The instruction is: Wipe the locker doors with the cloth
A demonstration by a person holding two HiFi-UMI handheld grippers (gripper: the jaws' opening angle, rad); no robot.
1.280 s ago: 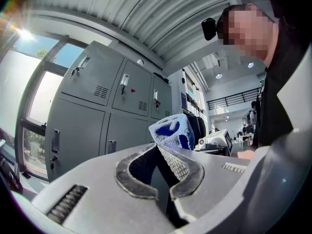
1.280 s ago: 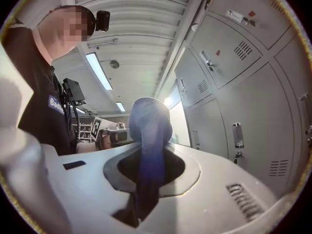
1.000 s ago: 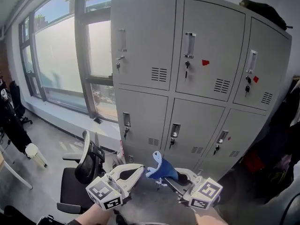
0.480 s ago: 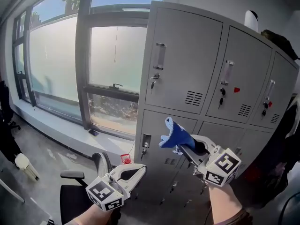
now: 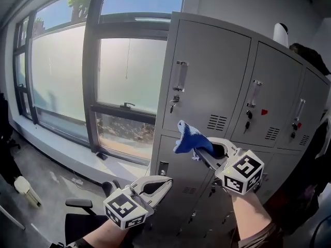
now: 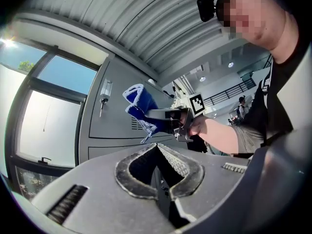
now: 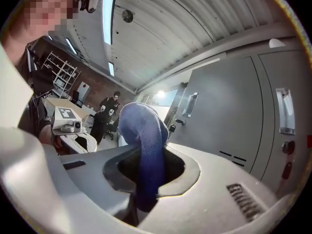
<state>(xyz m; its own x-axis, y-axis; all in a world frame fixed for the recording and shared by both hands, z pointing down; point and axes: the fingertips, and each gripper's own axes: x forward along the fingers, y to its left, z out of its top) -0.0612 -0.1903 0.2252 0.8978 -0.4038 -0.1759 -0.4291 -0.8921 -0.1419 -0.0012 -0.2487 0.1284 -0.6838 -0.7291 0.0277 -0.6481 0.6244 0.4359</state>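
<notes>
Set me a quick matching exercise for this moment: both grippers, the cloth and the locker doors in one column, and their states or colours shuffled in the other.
Column one:
1. left gripper
2. right gripper
3. cloth
4. locker doors

Column two:
A. jaws clamped on fabric
B. grey, closed
C. jaws together, nothing between them
D. blue, bunched up

Pairs: 1-C, 2-A, 3-D, 4-B
</notes>
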